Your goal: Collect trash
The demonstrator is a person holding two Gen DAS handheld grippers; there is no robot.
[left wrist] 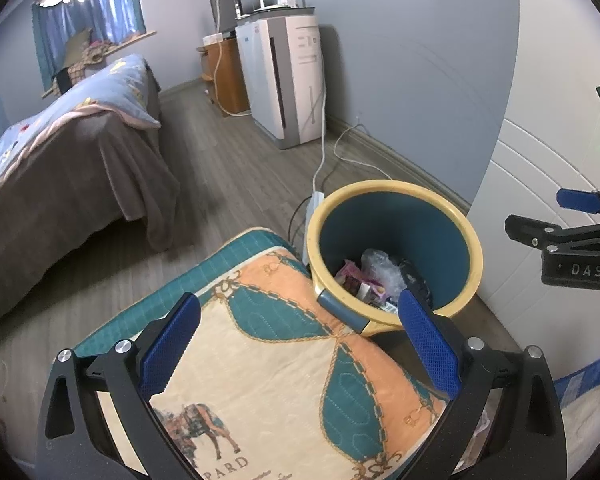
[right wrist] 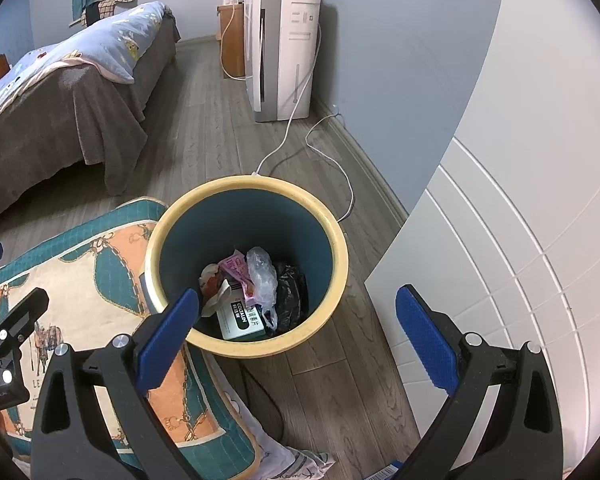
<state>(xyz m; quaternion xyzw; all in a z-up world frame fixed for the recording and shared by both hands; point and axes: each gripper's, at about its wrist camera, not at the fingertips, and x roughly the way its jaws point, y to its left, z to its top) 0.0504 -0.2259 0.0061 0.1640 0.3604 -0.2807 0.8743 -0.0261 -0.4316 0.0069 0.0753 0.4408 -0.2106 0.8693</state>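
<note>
A round bin with a yellow rim (right wrist: pixel 260 184) and dark teal inside stands on the wood floor; in the left wrist view the bin (left wrist: pixel 400 188) is ahead and to the right. Inside lie trash pieces: a green and white box (right wrist: pixel 240 318), a pink wrapper (right wrist: pixel 238 268), a clear plastic bag (right wrist: pixel 262 276) and a black bag (right wrist: pixel 292 292). My right gripper (right wrist: pixel 298 338) hovers open over the bin's near rim, nothing between its fingers. My left gripper (left wrist: pixel 298 344) is open and empty above a patterned cushion (left wrist: pixel 260 360). The right gripper (left wrist: pixel 568 236) shows at that view's right edge.
The cushion (right wrist: pixel 100 272) touches the bin's left side. A white cabinet door (right wrist: pixel 500 240) stands to the right. White cables (right wrist: pixel 332 160) and a power strip (left wrist: pixel 314 204) lie behind the bin. A bed (left wrist: pixel 60 152) is at the left, a white appliance (left wrist: pixel 288 80) by the far wall.
</note>
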